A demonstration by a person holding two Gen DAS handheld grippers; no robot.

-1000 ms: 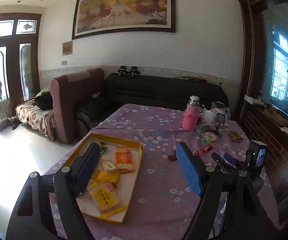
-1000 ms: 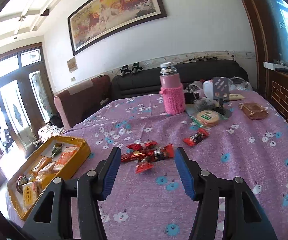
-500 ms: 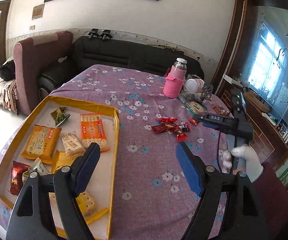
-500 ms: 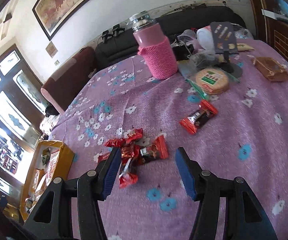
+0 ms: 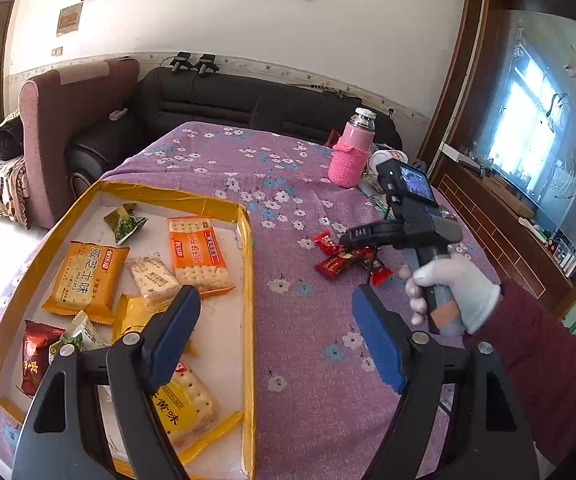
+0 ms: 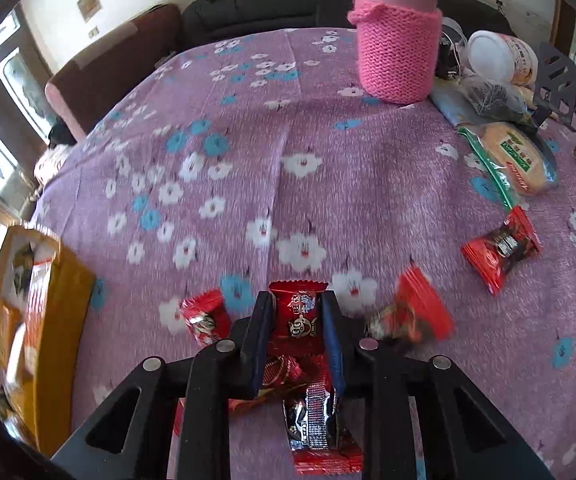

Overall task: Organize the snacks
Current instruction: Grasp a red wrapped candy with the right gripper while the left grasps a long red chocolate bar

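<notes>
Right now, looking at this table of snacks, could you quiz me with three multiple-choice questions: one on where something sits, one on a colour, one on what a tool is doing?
1. Where are the biscuit packs?
A. Inside the yellow tray
B. Beside the flask
C. On the sofa

2. What colour is the knitted sleeve on the flask?
A. Green
B. Pink
C. White

3. What sits between the right tool's fingers?
A. Nothing
B. A spoon
C. A red candy

Answers: 1 A, the packs lie within the tray's walls. 2 B, the sleeve is plainly pink. 3 C, the tool is closing with the red wrapper between its fingers.
</notes>
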